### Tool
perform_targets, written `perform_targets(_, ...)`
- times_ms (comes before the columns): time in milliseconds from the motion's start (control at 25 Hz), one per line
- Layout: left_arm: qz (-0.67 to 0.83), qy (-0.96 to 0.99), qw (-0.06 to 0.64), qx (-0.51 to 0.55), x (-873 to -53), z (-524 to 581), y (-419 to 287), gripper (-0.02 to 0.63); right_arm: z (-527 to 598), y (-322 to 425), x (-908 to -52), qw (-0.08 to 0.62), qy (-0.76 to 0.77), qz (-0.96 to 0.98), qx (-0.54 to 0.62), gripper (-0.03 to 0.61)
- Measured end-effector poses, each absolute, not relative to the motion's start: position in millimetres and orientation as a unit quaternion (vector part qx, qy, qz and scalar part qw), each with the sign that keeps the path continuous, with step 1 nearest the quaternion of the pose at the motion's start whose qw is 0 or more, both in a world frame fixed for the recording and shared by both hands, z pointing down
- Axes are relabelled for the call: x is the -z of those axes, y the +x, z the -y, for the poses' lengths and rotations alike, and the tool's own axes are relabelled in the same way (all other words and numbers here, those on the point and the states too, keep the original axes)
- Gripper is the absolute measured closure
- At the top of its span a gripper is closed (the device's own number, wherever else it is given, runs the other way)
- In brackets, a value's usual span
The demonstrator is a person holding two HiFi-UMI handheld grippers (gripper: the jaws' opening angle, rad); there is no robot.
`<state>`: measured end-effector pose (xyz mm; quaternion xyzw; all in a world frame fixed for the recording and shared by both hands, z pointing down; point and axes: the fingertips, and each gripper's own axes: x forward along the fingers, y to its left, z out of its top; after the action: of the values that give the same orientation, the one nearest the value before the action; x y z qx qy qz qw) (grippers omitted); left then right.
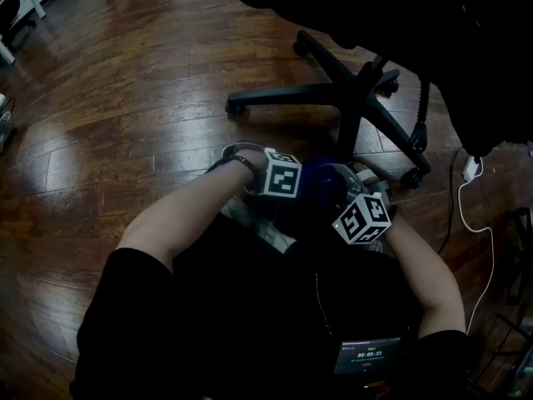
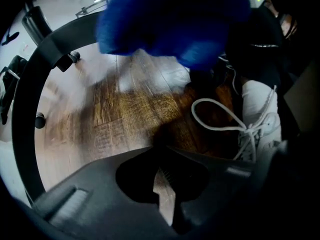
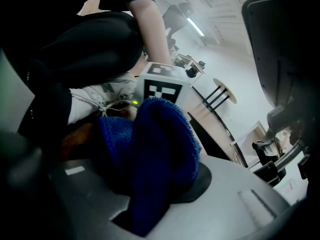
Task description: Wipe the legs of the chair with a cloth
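The black office chair's star base (image 1: 354,98) stands on the wood floor just ahead of me, with one leg (image 1: 283,97) reaching left. My two grippers are close together below it. The left gripper (image 1: 281,175) points straight down at the floor, and its jaws (image 2: 162,176) are shut with nothing between them. The right gripper (image 1: 364,219) is shut on a bunched blue cloth (image 3: 160,149), which also shows between the two grippers (image 1: 321,182) and as a blur at the top of the left gripper view (image 2: 170,19). A black chair leg (image 2: 22,109) curves down that view's left side.
The chair's black seat and back (image 1: 400,15) overhang the upper right. A white cable and plug (image 1: 472,170) lie on the floor at right. My white laced shoe (image 2: 260,119) is beside the left gripper. A small screen (image 1: 366,357) sits at my chest. White furniture (image 1: 21,2) stands far left.
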<state>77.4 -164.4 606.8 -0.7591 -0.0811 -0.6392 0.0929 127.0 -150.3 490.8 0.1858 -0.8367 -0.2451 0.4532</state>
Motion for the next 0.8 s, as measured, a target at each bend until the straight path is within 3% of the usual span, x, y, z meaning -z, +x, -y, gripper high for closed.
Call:
perform_targets(440, 0.093, -0.747, 0.086, 0.653, -607, 164, 78, 0.607, 294, 178, -444, 0.375, 0.4, 0.826, 0.128, 0.454)
perform_targets(800, 0.09, -0.707, 0.156, 0.684, -612, 165, 75, 0.607, 196, 146, -472, 0.425, 0.312, 0.838, 0.142, 0.46)
